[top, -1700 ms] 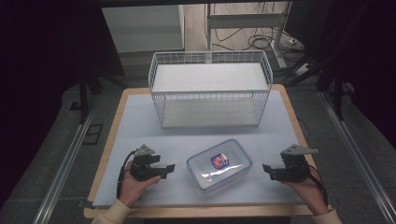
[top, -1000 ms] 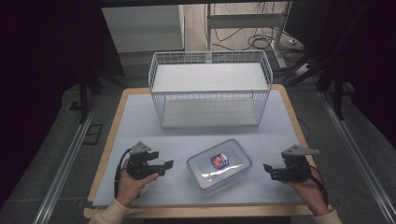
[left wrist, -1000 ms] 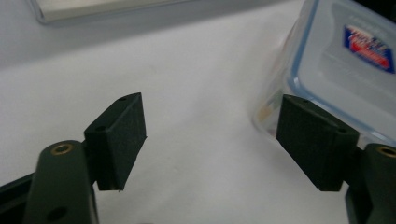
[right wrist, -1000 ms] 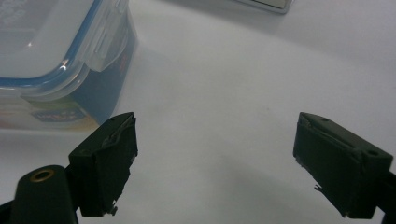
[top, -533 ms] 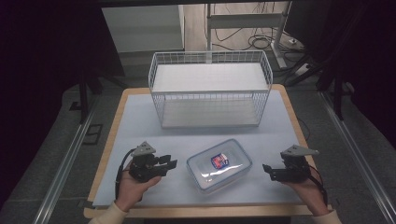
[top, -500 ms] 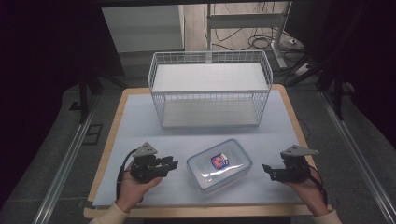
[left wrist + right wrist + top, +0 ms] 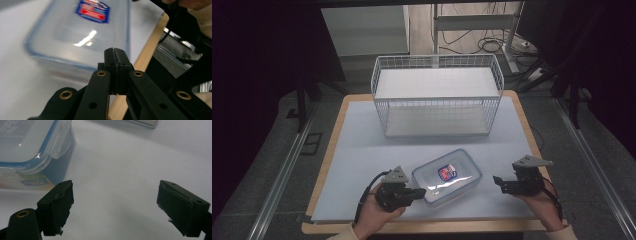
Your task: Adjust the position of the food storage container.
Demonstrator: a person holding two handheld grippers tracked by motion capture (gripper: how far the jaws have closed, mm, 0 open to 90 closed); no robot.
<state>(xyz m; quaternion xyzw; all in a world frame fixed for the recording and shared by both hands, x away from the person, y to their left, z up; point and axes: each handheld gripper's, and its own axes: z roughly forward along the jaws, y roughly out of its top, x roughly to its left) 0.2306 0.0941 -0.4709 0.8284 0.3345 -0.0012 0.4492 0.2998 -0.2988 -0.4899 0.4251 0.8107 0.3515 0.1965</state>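
A clear plastic food box with a blue-rimmed lid and a red and blue label (image 7: 447, 175) lies near the front of the table. My left gripper (image 7: 416, 193) is shut with nothing between its jaws, and its tip sits at the box's front left corner (image 7: 75, 67). In the left gripper view the jaws (image 7: 115, 53) press flat together just before the box wall. My right gripper (image 7: 498, 182) stands open a short way to the right of the box, jaws wide apart (image 7: 113, 200), with the box's lid latch (image 7: 58, 143) ahead at the left.
A white wire basket (image 7: 437, 100) stands at the back middle of the pale mat (image 7: 357, 140). The wooden table edge (image 7: 422, 227) runs just behind my hands. Dark floor, metal rails and cables surround the table.
My left gripper has slid right toward the box until its tip reaches the box's corner. The right gripper and the box have stayed in place.
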